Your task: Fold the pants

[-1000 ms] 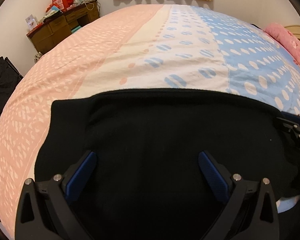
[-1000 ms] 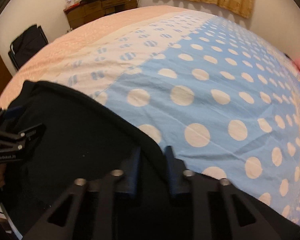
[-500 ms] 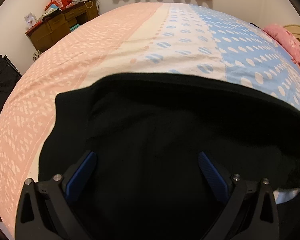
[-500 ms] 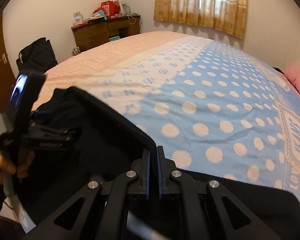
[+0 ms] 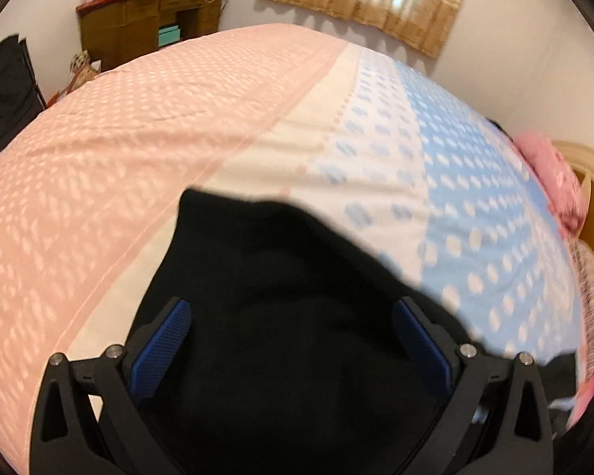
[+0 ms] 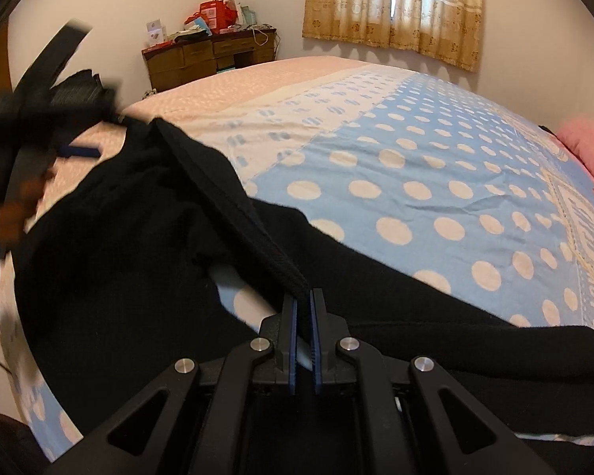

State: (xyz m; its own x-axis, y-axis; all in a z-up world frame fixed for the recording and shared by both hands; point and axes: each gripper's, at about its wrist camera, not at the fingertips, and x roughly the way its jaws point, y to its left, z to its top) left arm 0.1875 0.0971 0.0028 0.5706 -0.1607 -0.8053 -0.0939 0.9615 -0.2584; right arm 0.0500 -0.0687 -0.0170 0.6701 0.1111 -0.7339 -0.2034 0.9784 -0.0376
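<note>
Black, soft, fuzzy pants [image 6: 130, 245] lie on the near part of a big bed with a pink, cream and blue dotted cover [image 6: 415, 182]. The pants are dark all over, thick like fleece, and bunched up in folds, not flat. One thick hem or band of the cloth is pulled up off the bed and runs in a tight line from the far left down to the right gripper [image 6: 303, 308].

The right gripper has black arms and blue pads. Its two fingers are pressed close together, and the black band of the pants is pinched between the pads. A bit of blue dotted cover shows under the lifted cloth, just left of the fingers.

The left gripper [image 5: 293, 340] has its two fingers [image 5: 160, 350] spread wide apart. Black cloth fills the space between them and lies under them, but the blue pads are not pressing on it. In the right wrist view this gripper is a dark blur at the far left, with a hand [image 6: 4, 198] holding it.

Far off, a brown wooden desk [image 6: 210, 59] has red and white things piled on top. A pink pillow [image 6: 590, 150] sits at the right end of the bed.
</note>
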